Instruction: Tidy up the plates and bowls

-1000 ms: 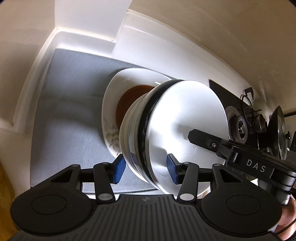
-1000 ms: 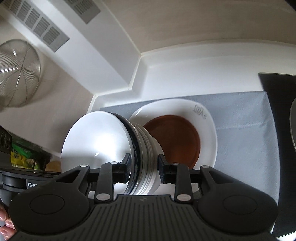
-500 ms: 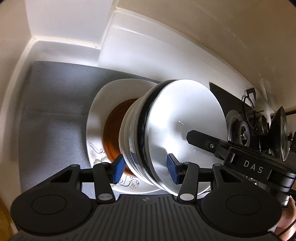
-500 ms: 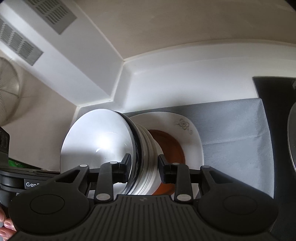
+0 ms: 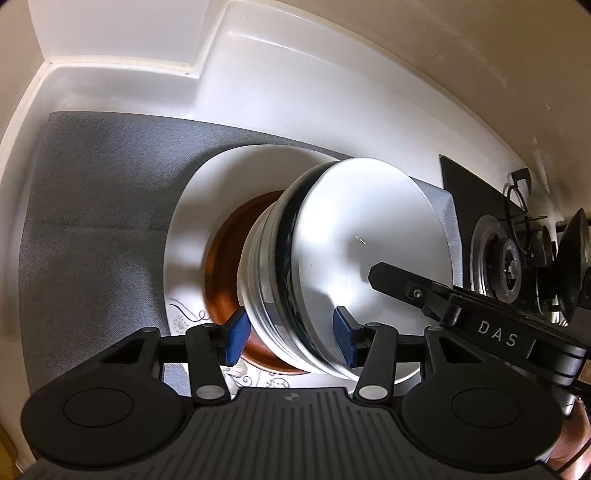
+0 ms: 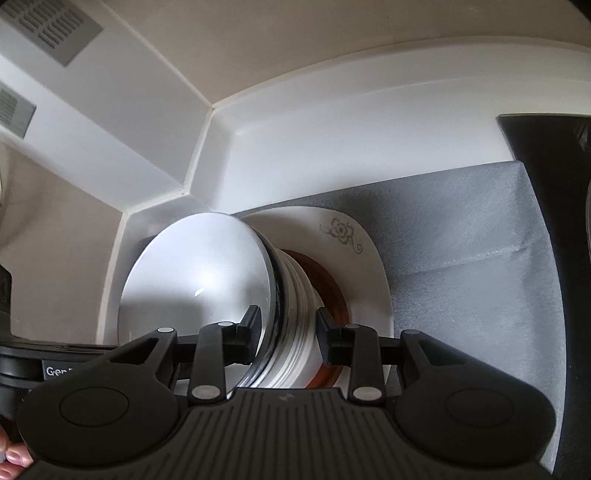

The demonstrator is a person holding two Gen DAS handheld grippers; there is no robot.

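A grey mat point(image 5: 92, 229) covers most of the white tabletop point(image 5: 122, 85), reaching back toward the raised white ledge point(image 6: 332, 147) along the far wall. To the right lies a black stove point(image 5: 476, 192) with a burner point(image 5: 506, 258), and grey vents point(image 6: 55, 26) sit high on the left.

Opposed close views — shared bowl stack point(image 5: 343, 266).
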